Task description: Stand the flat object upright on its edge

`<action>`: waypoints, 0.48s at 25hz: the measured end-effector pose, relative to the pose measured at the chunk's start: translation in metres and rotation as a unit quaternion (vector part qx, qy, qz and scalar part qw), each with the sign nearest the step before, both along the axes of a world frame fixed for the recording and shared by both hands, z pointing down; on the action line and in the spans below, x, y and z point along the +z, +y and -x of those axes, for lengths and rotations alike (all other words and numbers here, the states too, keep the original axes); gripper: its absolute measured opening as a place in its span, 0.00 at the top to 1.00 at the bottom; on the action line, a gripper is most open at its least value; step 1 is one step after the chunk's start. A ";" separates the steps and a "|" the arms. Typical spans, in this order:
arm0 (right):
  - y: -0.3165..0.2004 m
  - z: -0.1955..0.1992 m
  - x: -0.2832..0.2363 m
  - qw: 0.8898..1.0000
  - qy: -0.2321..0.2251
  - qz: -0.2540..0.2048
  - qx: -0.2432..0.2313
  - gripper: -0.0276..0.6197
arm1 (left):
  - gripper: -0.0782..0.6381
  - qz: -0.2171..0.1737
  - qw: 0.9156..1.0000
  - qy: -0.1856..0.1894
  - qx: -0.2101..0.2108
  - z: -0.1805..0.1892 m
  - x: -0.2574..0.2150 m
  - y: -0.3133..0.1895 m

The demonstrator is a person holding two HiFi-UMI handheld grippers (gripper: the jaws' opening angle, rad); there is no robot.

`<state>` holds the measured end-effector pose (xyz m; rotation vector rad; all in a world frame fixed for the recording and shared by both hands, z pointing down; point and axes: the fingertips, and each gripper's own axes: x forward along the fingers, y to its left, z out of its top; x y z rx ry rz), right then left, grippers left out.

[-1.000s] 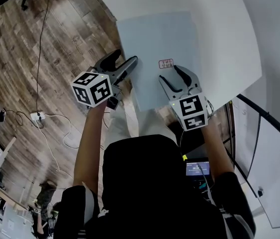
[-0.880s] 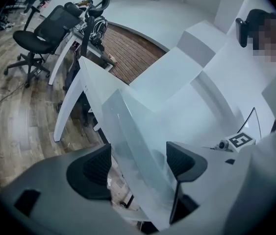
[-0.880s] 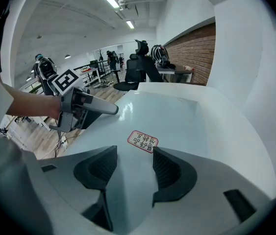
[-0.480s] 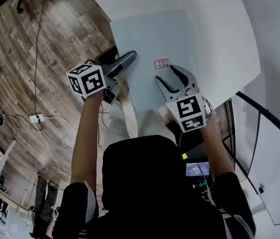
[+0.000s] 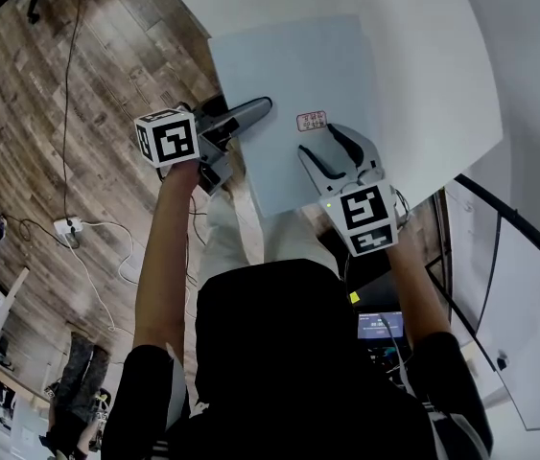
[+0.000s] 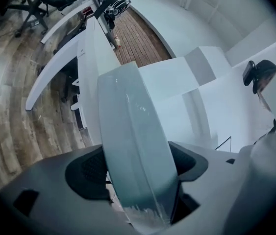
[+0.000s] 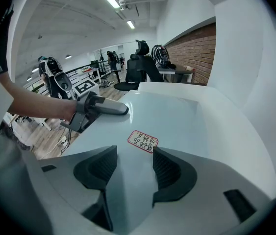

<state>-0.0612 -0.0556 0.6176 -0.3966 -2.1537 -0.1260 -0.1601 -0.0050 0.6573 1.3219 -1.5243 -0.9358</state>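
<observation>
A pale blue-grey flat board [image 5: 298, 75] lies flat on the white table [image 5: 423, 56], with its near end past the table's edge. It carries a small red-bordered label [image 5: 311, 121]. My left gripper [image 5: 250, 118] comes in level from the left. Its jaws have just been opening and now stand astride the board's left edge [image 6: 133, 146], and I see no pad pressing on it. My right gripper [image 5: 332, 151] points steeply down over the board's near part. It is open, and the label [image 7: 142, 141] lies just beyond its pads. The right gripper view also shows the left gripper [image 7: 111, 109].
Wooden floor [image 5: 78, 84] lies to the left, with a cable and a power strip [image 5: 70, 225] on it. A small lit screen [image 5: 382, 325] sits below the table's near edge. Office chairs [image 7: 138, 72] stand far behind the table, and white panels [image 5: 528, 305] are at the right.
The left gripper has slid right and rolled, and its upper jaw now reaches over the board's left edge. The right gripper and the board have stayed put.
</observation>
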 end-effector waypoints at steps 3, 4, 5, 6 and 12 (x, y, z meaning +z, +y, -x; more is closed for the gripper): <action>0.000 0.001 -0.001 1.000 -0.001 -0.001 0.000 0.57 | 0.39 -0.006 1.000 0.004 0.004 0.000 -0.002 -0.002; 0.000 0.000 -0.001 1.000 -0.001 -0.001 0.000 0.57 | 0.39 -0.006 1.000 0.005 0.003 -0.001 -0.002 -0.002; 0.000 -0.002 -0.001 1.000 -0.002 -0.001 0.000 0.57 | 0.39 -0.005 1.000 0.005 0.003 -0.002 -0.002 -0.001; 0.000 -0.003 -0.001 1.000 -0.002 -0.001 0.001 0.57 | 0.39 -0.002 1.000 0.005 0.004 -0.004 -0.002 -0.001; 0.001 -0.005 0.001 1.000 -0.001 -0.001 0.001 0.57 | 0.39 0.021 1.000 0.005 0.014 -0.006 0.001 0.000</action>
